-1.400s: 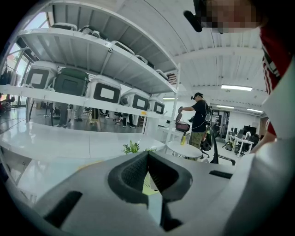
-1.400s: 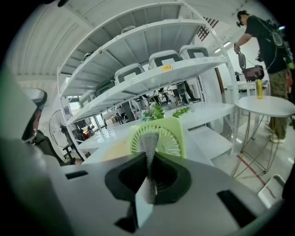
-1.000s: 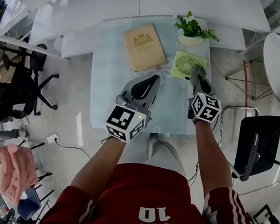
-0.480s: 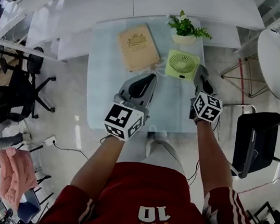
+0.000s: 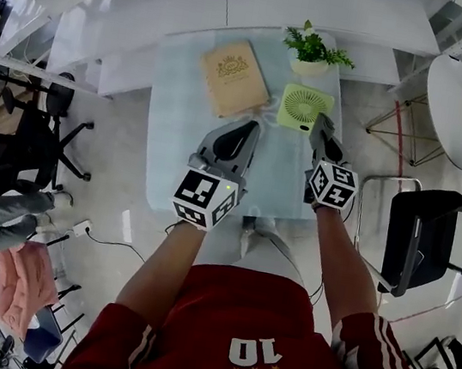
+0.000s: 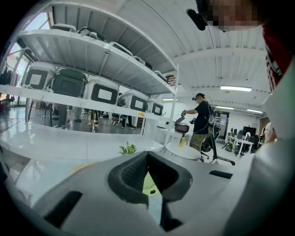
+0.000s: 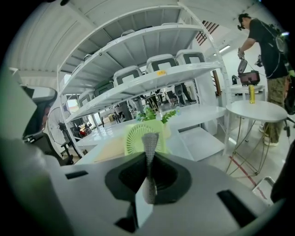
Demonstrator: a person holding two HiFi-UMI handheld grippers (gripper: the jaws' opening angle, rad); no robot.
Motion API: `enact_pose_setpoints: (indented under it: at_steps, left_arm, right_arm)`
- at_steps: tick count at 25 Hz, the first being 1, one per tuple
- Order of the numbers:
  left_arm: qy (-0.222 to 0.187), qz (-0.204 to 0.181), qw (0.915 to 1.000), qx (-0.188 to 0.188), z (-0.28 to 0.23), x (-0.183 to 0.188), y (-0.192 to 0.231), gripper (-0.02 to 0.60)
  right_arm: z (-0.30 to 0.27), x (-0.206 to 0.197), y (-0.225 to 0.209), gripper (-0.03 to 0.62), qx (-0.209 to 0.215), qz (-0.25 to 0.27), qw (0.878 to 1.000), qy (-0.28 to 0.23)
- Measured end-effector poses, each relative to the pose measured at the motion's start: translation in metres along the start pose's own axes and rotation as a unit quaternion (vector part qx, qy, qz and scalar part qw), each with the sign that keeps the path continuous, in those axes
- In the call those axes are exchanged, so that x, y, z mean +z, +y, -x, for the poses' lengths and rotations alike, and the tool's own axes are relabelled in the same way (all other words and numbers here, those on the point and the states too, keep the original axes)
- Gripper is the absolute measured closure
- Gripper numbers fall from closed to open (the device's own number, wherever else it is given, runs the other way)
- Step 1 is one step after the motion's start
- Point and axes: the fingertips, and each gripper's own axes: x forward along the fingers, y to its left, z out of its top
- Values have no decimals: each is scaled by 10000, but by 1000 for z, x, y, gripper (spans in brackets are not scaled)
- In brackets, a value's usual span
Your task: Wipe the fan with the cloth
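We see right gripper jaws pinched on grey mesh cloth; green fan just ahead of its tips. Left gripper jaws together, empty; fan ahead to its right, on table.

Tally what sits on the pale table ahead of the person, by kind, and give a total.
fan: 1
book: 1
potted plant: 1
Total: 3
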Motion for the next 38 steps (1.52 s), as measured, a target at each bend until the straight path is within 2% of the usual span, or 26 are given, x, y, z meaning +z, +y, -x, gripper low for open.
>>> enact_pose_setpoints:
  at_steps: [9,21,29,38]
  left_arm:
    - [151,42,9998,102,6,-16,21,582]
    - [435,225,9984,280,13,-49,53,581]
    - [515,176,9980,315,18,-54,60,582]
    - [492,195,9983,258,10,-52,57,583]
  right_arm:
    - [-24,-15,46,574,340,-77,9994,75]
    - [-57,-35,76,574,511,-204,9983,177]
    - [-71,-40,79,574,524,-103,9983,219]
    - [-65,-41,53,574,313,-78,9992,220]
